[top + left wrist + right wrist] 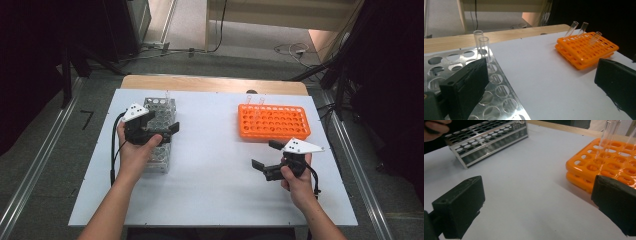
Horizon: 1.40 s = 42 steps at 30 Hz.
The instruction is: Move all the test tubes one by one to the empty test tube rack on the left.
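Operator: Black jaws of the left gripper (pixel 541 85) stand wide apart and empty, one of them over the perforated top of the metal rack (pixel 499 92). What does that gripper reach for?

Technician: Judged from its position, the two clear tubes (pixel 481 45) standing upright at the far end of that rack. Seen from the high view, the left gripper (pixel 162 132) hovers over the rack's middle, so the tubes lie just ahead of it.

Operator: Recommended approach?

Technician: Keep the jaws apart and level. Advance until one tube sits between them, clear of its neighbour; the two stand close together, so take the nearer one first. Close gently on the glass above the plate and lift straight up, so the tube does not bind in its hole.

Operator: And further right?

Technician: White table (pixel 215 160) lies bare between the racks. The orange rack (pixel 274 121) already carries a few tubes at its far edge, leaning slightly. The right gripper (pixel 265 155) rests near that rack's front edge, jaws likewise apart and holding nothing.

Operator: Main risk?

Technician: Probably knocking the adjacent tube, or clamping too hard on thin glass.
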Motion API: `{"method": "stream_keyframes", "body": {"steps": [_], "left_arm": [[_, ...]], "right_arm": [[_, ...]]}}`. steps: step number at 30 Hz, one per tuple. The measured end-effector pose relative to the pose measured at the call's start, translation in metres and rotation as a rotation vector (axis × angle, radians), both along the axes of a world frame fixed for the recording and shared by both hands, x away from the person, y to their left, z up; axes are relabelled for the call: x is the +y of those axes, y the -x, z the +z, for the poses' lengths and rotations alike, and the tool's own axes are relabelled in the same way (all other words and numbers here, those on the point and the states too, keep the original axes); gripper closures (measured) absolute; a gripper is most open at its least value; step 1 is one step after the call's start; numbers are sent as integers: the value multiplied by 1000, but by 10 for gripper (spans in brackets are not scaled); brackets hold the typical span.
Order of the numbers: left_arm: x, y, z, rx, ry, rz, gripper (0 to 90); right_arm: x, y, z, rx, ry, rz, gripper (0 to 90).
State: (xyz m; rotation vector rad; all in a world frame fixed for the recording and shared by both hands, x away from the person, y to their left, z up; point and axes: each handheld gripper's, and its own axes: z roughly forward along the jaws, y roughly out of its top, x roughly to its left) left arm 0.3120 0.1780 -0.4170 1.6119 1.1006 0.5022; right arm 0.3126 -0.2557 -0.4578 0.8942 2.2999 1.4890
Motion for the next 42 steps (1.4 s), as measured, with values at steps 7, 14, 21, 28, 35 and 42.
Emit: {"method": "stream_keyframes", "body": {"steps": [7, 14, 21, 28, 35, 42], "left_arm": [[-6, 27, 1, -29, -1, -35, 0], [-12, 50, -2, -54, 0, -74, 0], [-17, 65, -13, -46, 6, -98, 0], [-18, 70, -21, -31, 15, -102, 0], [-20, 71, -23, -25, 18, -103, 0], [-18, 71, -25, -20, 23, -99, 0]], "right_arm": [[-1, -23, -1, 13, 4, -57, 0], [1, -48, -4, 25, 4, -135, 43], [12, -70, -7, 31, 47, -213, 188], [21, -85, -15, 25, 77, -291, 388], [33, -94, -18, 23, 73, -300, 523], [37, -99, -21, 11, 73, -341, 605]]}}
